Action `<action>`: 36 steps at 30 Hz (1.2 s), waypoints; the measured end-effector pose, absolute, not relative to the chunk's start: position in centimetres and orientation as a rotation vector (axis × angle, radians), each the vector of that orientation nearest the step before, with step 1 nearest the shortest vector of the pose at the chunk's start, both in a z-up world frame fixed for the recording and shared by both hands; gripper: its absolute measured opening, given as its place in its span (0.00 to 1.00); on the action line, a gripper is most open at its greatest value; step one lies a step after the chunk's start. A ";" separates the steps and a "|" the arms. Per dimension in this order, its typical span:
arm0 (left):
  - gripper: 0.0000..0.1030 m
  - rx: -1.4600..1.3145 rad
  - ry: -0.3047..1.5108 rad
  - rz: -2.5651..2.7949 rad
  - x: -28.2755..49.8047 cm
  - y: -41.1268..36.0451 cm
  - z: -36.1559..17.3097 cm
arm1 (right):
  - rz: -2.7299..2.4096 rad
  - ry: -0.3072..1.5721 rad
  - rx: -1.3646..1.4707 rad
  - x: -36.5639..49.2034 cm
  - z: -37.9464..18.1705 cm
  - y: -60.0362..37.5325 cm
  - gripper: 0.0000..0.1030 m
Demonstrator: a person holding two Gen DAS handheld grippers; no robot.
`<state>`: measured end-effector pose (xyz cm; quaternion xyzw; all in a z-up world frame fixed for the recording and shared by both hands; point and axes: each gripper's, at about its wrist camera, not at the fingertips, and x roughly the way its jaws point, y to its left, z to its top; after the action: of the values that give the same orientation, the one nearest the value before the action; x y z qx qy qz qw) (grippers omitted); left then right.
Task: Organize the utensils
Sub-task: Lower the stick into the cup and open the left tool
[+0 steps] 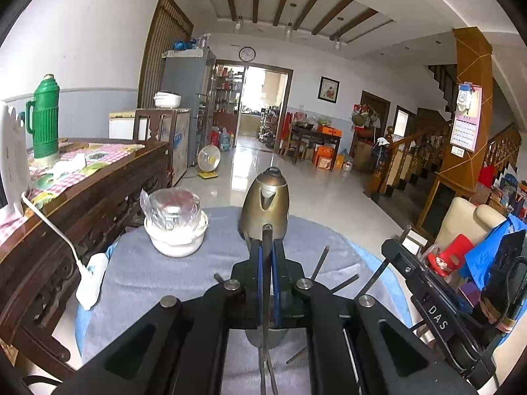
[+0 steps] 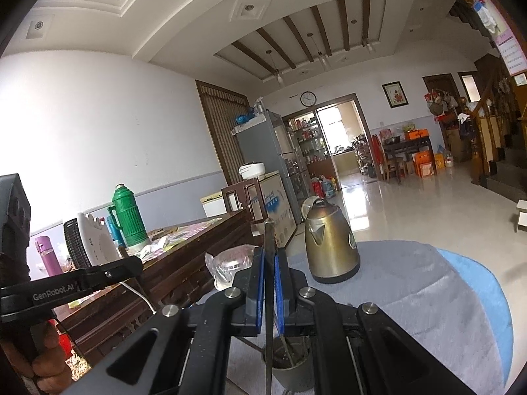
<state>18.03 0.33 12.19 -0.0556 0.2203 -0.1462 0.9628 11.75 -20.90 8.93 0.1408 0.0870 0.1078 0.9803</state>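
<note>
Round table (image 1: 158, 279), grey cloth. Metal cup (image 2: 291, 367) below right gripper (image 2: 269, 283). Each gripper clamped shut on 1 upright chopstick (image 1: 266, 263): left gripper (image 1: 266, 256) likewise. Advised: keep sticks vertical, centre tip over cup, lower slowly, release only once inside rim.

The round table (image 1: 158, 283) has bare cloth at its near left and, in the right wrist view, across its whole right side. 2 things stand at the far edge: a covered bowl (image 1: 176, 227) at left and a kettle (image 1: 265, 202) at centre, with a clear gap between them. A cup (image 2: 291, 370) stands below the right gripper (image 2: 268, 260). Loose chopsticks (image 1: 339, 284) lie right of the left gripper (image 1: 266, 250). A sideboard (image 1: 82, 191) closes off the left; its white cable (image 1: 52, 227) hangs to the table edge.
</note>
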 end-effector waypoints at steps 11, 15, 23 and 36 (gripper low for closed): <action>0.05 -0.119 0.358 -0.298 17.8 -0.1 13.8 | 0.173 0.097 0.270 11.6 10.0 -21.3 0.06; 0.05 -0.133 0.325 -0.297 17.9 -0.2 13.6 | 0.142 0.055 0.285 11.3 10.2 -21.7 0.06; 0.05 -0.163 0.249 -0.298 18.1 -0.3 13.0 | 0.065 -0.008 0.309 11.6 10.0 -21.9 0.06; 0.05 -0.160 0.191 -0.271 19.5 -1.7 10.2 | 0.037 0.035 0.284 14.5 8.3 -20.3 0.06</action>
<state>19.52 -1.71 10.23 -0.0794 0.0949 -0.1347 0.9831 14.51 -20.26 8.33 0.1413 0.0175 0.0182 0.9896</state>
